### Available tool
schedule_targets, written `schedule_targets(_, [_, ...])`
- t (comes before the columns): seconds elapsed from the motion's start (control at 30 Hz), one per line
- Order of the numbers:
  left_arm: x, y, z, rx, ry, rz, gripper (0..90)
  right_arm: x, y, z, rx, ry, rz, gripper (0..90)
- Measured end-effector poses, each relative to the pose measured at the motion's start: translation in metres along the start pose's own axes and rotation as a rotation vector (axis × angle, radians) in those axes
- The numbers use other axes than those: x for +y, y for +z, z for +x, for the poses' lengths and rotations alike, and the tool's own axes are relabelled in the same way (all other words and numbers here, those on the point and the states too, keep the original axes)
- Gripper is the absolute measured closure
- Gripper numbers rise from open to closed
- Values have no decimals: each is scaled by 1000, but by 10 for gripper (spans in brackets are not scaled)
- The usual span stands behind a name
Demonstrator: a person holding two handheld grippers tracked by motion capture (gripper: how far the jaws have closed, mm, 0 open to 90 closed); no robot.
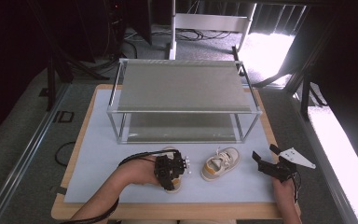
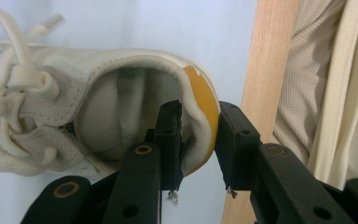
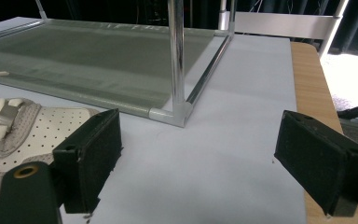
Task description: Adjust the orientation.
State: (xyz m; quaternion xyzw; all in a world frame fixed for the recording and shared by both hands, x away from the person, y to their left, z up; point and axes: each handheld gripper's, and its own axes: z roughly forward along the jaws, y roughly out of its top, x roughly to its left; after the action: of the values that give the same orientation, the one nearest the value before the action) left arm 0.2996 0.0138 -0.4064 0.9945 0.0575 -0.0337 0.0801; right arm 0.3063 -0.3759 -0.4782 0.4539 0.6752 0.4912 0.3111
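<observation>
left tool (image 2: 198,140) pinches the heel collar of a small white shoe (image 2: 98,107): 1 jaw sits inside the opening, the other presses on the orange heel tab (image 2: 204,100) outside, so the padded rim is clamped between them. that hold on the back edge looks chosen because it is the stiffest, thinnest part to take, and it lets the shoe hang toe-forward when lifted. in the high view this shoe (image 1: 175,183) lies on the pale mat near the front edge of the tabletop (image 1: 168,211), mostly under the left tool (image 1: 173,169).

right tool (image 1: 266,157) hovers with its jaws spread wide and nothing between them, just to the right of the 2nd shoe (image 1: 220,163), which rests on the mat, toe angled toward the rack. in the right gripper view that shoe (image 3: 23,126) is beside the left jaw, not touched.

behind both shoes stands a 2-tier metal shoe rack (image 1: 182,100), both shelves bare. my reading is that the pair is meant for the rack, with the left shoe gripped and ready to lift and the right 1 next.
</observation>
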Motion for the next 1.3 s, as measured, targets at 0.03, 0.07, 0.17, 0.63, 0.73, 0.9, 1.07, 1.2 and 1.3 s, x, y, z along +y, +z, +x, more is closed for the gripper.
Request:
schedule_targets(0.03, [0,0,0,0,0,0,708,0,0,0,0,2,0,141])
schedule_targets(0.07, [0,0,-1,2,8,7,710,0,0,0,-1,4,1,141])
schedule_targets(0.17, [1,-1,0,-4,6,13,715,0,0,0,-1,3,1,141])
schedule_targets(0.63, [-6,4,1,-39,-2,-2,693,0,0,0,0,1,4,141])
schedule_targets(0.73, [-8,10,2,-45,-6,-8,680,1,1,0,9,2,14,127])
schedule_targets(0.9, [-11,8,3,-50,-2,-16,678,2,3,-3,52,33,48,127])
schedule_targets(1.07, [-11,8,3,-51,0,-11,677,16,4,9,105,51,162,127])
schedule_targets(1.2, [-8,7,2,-34,6,3,654,36,-4,32,126,-8,213,151])
schedule_targets(1.3, [-8,4,3,-30,4,6,645,52,-11,48,216,-29,281,225])
